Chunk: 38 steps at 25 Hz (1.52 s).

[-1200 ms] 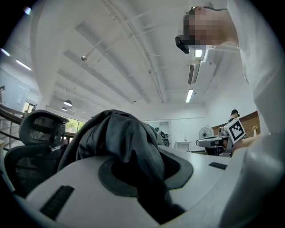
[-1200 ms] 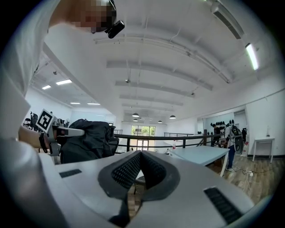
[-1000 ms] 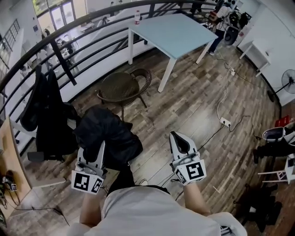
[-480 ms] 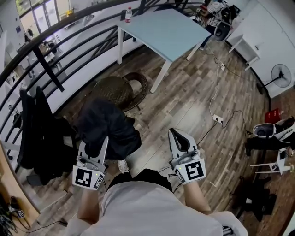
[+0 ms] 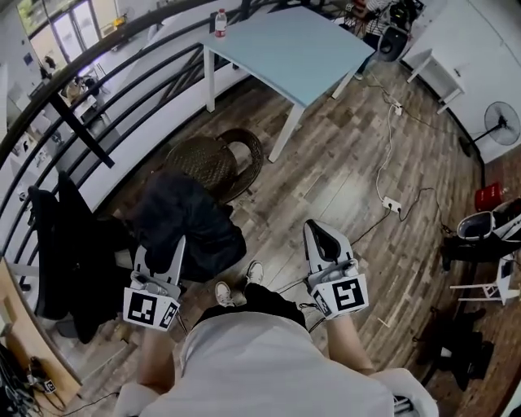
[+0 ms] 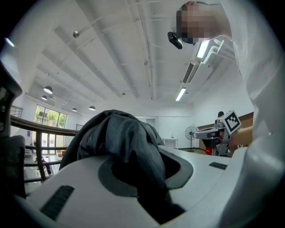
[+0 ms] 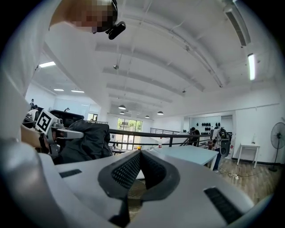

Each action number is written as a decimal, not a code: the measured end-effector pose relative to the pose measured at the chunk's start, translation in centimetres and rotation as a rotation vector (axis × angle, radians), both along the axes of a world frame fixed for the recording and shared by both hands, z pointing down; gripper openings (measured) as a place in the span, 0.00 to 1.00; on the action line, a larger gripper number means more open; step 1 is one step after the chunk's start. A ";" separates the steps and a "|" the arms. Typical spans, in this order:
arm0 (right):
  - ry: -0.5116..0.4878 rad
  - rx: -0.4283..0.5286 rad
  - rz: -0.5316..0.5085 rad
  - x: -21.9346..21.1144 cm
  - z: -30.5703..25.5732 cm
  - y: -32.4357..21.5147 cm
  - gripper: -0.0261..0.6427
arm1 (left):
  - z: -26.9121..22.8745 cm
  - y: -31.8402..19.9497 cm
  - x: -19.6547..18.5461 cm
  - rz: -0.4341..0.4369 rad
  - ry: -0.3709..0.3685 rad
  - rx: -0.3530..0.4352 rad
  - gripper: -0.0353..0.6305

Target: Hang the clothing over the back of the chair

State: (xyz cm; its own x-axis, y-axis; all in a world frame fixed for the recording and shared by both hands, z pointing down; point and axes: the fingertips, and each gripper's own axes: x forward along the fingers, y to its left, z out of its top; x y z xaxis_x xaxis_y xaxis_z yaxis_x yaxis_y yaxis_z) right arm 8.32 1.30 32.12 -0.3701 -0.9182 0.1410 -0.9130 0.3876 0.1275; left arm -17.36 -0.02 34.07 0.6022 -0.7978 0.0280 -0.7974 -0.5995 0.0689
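Observation:
A dark grey garment (image 5: 189,225) hangs bunched from my left gripper (image 5: 160,248), which is shut on a fold of it. In the left gripper view the cloth (image 6: 121,133) fills the gap between the jaws of my left gripper (image 6: 143,174) and bulges above them. Just beyond the garment stands a round brown wicker chair (image 5: 213,160) with a curved back. My right gripper (image 5: 319,234) is held out level at the right, apart from the garment. Its dark pads (image 7: 153,171) meet at the tip of the right gripper (image 7: 140,156) with nothing between them.
A light blue table (image 5: 286,47) with a bottle (image 5: 220,21) stands behind the chair. A black railing (image 5: 89,122) curves along the left. A black office chair draped in dark clothes (image 5: 65,244) is at left. A power strip (image 5: 392,204) with cables lies on the wooden floor. The person's shoes (image 5: 236,287) show below.
Both grippers have come forward across the floor with the person, the garment still in the left one. The table and wicker chair look nearer, and the person's shoes now show.

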 end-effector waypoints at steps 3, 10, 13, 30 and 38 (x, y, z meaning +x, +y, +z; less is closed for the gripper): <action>-0.018 0.009 -0.026 0.4 -0.1 -2.3 0.06 | -0.2 -0.9 0.7 -0.016 0.011 -0.013 0.23; -0.049 0.013 -0.059 1.6 -0.1 -6.4 0.06 | -0.7 -3.4 3.0 -0.025 -0.007 -0.028 0.23; -0.050 -0.014 -0.072 2.0 0.9 -7.5 0.06 | 0.1 -4.3 4.6 -0.016 -0.002 -0.048 0.23; -0.052 -0.127 -0.130 1.7 5.7 -9.6 0.06 | 4.8 -11.5 10.1 0.035 -0.010 -0.114 0.23; -0.069 -0.186 -0.141 1.6 9.5 -9.7 0.06 | 8.9 -15.3 12.1 0.040 -0.030 -0.163 0.23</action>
State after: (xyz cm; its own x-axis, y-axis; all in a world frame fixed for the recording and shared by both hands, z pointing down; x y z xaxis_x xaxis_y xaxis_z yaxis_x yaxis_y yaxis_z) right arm 9.93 -8.44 41.66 -0.5074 -0.8172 0.2732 -0.8522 0.5228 -0.0189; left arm -5.26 -15.30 42.95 0.6302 -0.7567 0.1740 -0.7764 -0.6135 0.1443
